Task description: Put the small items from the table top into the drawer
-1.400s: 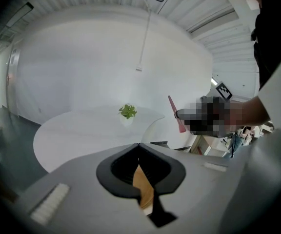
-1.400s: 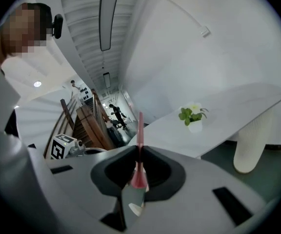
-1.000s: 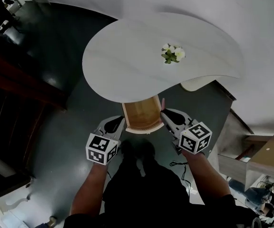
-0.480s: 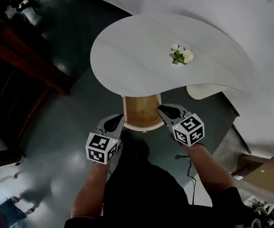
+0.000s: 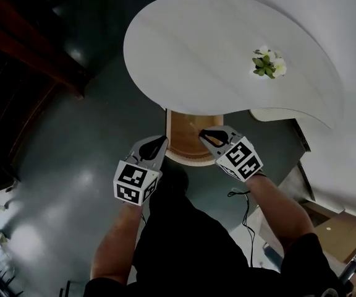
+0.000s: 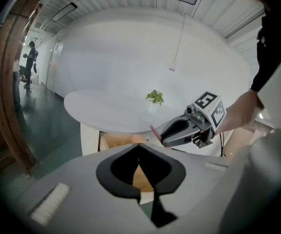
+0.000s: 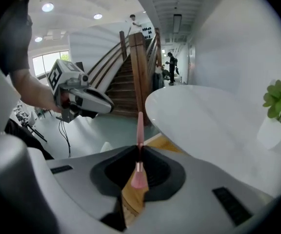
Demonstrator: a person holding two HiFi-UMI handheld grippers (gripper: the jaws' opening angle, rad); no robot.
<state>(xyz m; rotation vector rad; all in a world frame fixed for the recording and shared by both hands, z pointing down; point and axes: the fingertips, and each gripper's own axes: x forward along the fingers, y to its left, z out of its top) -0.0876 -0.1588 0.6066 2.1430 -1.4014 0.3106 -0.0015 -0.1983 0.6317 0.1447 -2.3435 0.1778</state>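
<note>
Right claw point(image 5: 203, 135) is clamped on 1 slim pink item point(image 7: 139, 126), likely a small brush. It is pinched mid-length, so the handle sticks up and the soft end hangs below the jaws, ready to drop. It hangs over the right rim of the open drawer point(image 5: 193, 159), which sticks out under the near edge of the surface point(image 5: 215, 54).

Left claw point(image 5: 161, 141) is shut on nothing and waits at the drawer's left rim, probably to push the drawer closed.

Only the plant point(image 5: 268, 64) shows on the surface, near its right edge, so this is likely the last item.
</note>
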